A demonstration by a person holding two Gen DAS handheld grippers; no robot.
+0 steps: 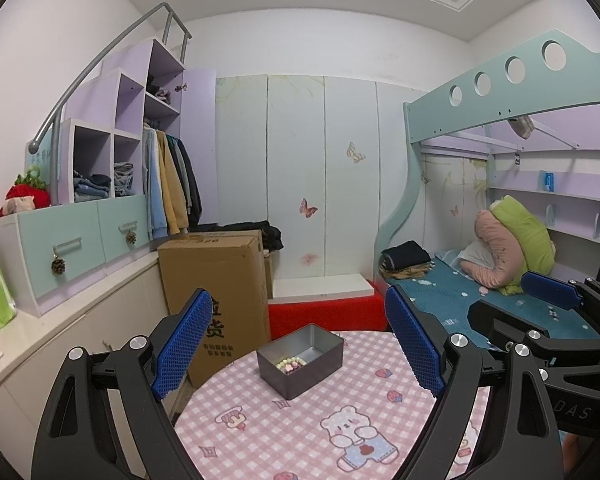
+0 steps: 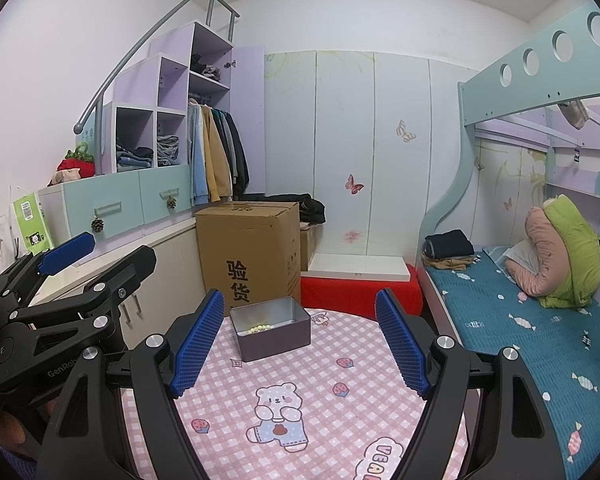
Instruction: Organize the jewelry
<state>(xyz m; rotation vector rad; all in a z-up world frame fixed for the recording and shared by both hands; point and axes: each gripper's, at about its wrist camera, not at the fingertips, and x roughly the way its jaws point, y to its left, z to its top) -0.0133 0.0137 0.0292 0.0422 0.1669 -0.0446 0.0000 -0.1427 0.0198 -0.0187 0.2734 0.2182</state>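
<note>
Both of your tools hang wide with nothing between them, left tool (image 1: 296,344) and right tool (image 2: 300,344), and the grey tin (image 1: 300,360) holding the beaded jewelry (image 1: 289,364) sits dead ahead on the desk (image 1: 300,432). Reach in with 2 tools together and I'd worry they clash, or a finger clips the tin's rim and tips it.

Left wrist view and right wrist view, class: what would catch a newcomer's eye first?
A grey tin box sits on the pink checked tablecloth with a pale beaded bracelet inside. Both the left gripper and right gripper frame it, jaws open and empty. Behind stands a cardboard box.
</note>
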